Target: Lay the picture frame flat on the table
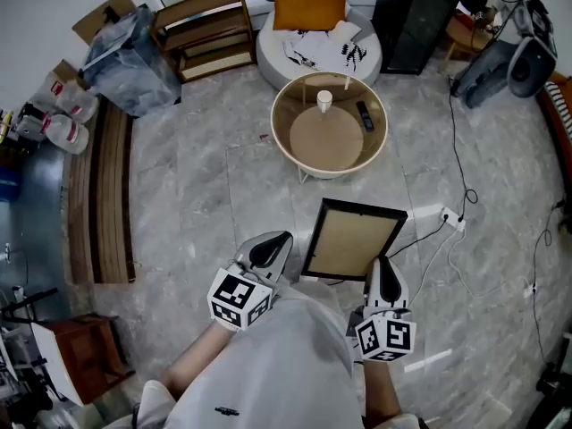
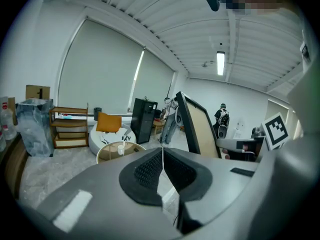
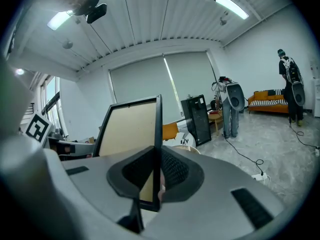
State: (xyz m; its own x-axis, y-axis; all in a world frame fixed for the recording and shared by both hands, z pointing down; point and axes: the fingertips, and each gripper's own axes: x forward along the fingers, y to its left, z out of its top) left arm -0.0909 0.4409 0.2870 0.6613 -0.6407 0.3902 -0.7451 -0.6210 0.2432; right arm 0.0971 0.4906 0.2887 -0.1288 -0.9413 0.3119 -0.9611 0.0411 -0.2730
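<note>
Nearest us, the left hand-held gripper (image 1: 268, 250) has its jaws pressed together on nothing and sits just left of the picture frame (image 1: 353, 238), apart from it. The right hand-held gripper (image 1: 382, 277) pinches the frame's right edge near the lower corner, with the thin black edge between its pads. The frame hangs tilted over the floor, tan backing toward us, short of the round bench (image 1: 279, 130). On the bench we note a white cup (image 1: 324, 101) and a dark remote (image 1: 365, 115)

Matt black picture frame (image 1: 353, 239), tan backing perhaps cardboard, polished marble-look floor (image 1: 206, 186), smooth wooden table (image 1: 326, 143)
</note>
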